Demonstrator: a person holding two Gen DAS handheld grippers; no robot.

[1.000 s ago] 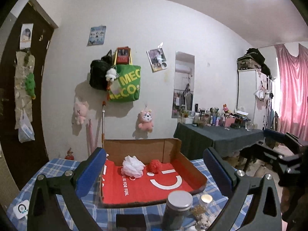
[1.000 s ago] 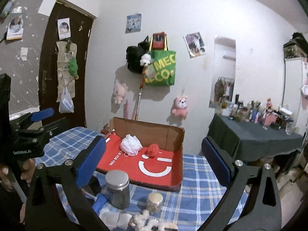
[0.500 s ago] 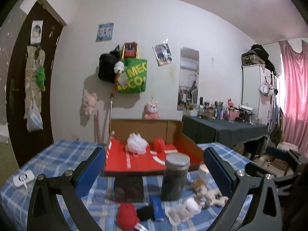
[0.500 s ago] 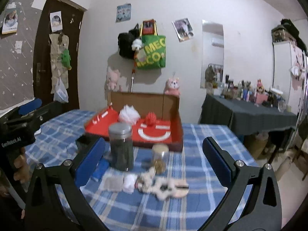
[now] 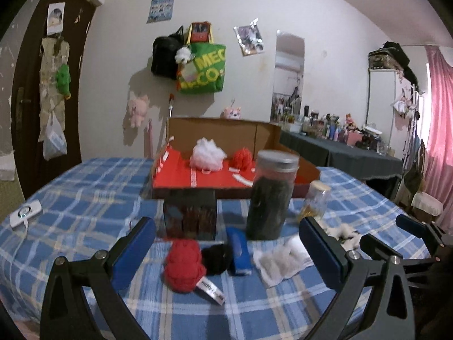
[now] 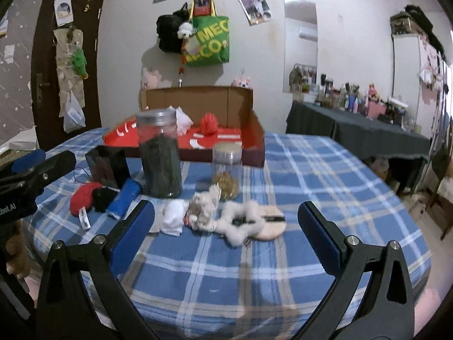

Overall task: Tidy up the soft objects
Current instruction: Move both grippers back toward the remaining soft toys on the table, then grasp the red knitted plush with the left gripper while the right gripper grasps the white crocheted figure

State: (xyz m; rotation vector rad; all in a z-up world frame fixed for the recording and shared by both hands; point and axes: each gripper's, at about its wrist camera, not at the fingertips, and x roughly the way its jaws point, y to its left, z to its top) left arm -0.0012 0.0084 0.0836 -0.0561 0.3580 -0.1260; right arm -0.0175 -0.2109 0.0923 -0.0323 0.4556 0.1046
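On the blue plaid table lie soft things: a red knit piece (image 5: 184, 266) (image 6: 82, 198), a black fuzzy one (image 5: 216, 257) (image 6: 103, 197), white cloths (image 5: 280, 260) (image 6: 172, 216), and a furry white toy (image 6: 240, 221). My left gripper (image 5: 226, 243) is open and empty, just in front of the red and black pieces. My right gripper (image 6: 226, 221) is open and empty, in front of the white cloths and toy. A cardboard tray (image 5: 220, 133) (image 6: 254, 130) at the back holds a white pouf (image 5: 208, 155) and a red ball (image 5: 242, 158).
A tall dark jar (image 5: 270, 195) (image 6: 160, 155), a small jar (image 5: 315, 201) (image 6: 226, 170), a dark box (image 5: 189, 215) (image 6: 109, 165) and a blue tube (image 5: 239, 250) (image 6: 124, 198) stand among the soft things. A white device (image 5: 25, 214) lies at the table's left.
Both grippers have dropped lower and tilted down toward the table, so the near items now fill the views. Both stay open and empty.
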